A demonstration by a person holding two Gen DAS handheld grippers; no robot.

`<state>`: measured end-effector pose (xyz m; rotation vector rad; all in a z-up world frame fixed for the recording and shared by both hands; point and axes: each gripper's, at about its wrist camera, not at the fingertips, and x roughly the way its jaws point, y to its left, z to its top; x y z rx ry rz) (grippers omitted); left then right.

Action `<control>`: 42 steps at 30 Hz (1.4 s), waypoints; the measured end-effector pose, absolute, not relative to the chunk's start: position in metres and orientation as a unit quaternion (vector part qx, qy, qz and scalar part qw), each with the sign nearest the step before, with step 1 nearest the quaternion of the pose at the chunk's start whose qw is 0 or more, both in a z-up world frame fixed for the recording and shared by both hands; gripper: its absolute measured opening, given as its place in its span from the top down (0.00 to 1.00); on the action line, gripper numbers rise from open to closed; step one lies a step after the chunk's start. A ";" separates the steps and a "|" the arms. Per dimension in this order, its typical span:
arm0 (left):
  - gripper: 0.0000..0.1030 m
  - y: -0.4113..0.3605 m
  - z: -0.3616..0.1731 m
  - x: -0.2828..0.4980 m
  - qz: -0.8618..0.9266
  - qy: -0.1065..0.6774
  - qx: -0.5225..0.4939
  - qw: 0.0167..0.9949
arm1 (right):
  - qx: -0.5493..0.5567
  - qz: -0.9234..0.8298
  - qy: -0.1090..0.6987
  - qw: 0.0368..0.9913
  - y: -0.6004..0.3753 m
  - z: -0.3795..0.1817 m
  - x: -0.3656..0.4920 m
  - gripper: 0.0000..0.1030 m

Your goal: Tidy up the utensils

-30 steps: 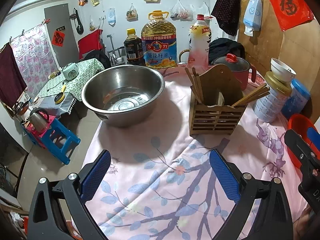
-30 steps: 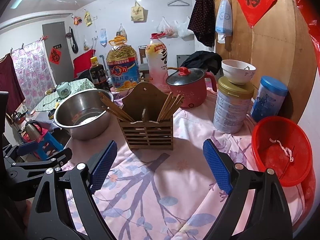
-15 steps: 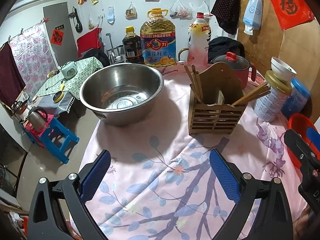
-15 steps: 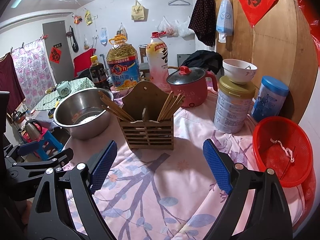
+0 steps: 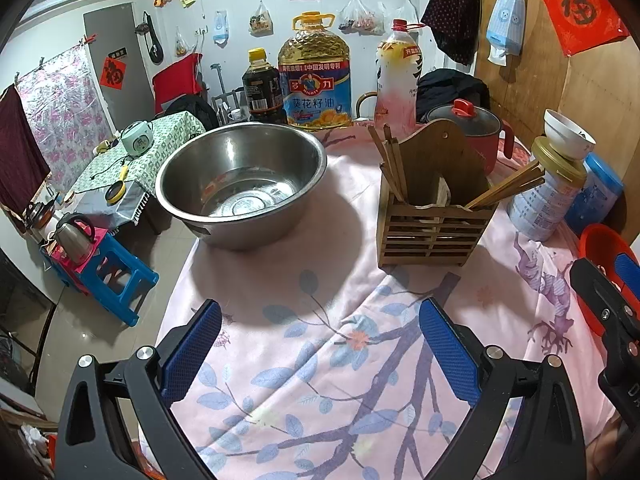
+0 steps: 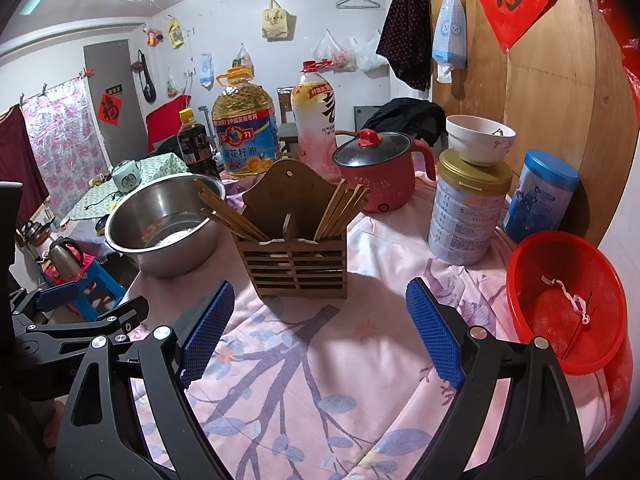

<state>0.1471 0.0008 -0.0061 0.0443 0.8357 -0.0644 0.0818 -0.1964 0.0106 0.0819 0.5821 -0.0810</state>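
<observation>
A: Where did we find the holder (image 6: 294,252)?
B: Mid-worktop (image 5: 320,360), toward the far edge, chopsticks (image 6: 340,210) leaning out of both its end compartments. The bowl (image 5: 240,184) sat beside it, nearer the left edge.
A: And our fingers?
B: Both pairs were spread wide and held nothing, left gripper (image 5: 320,350) and right gripper (image 6: 320,330) hovering over the near edge.

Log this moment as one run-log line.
left claw: open, empty | right claw: open, empty | chopsticks: in wooden holder | steel bowl: left of holder | contact: none
</observation>
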 end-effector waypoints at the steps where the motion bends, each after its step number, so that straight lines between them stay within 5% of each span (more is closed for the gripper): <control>1: 0.06 0.001 -0.006 0.147 -0.031 0.406 0.022 0.913 | 0.040 -0.040 0.287 0.956 -0.196 0.010 0.082 0.17; 42: 0.06 0.003 -0.010 0.150 -0.029 0.411 0.023 0.911 | 0.041 -0.040 0.290 0.955 -0.199 0.007 0.086 0.17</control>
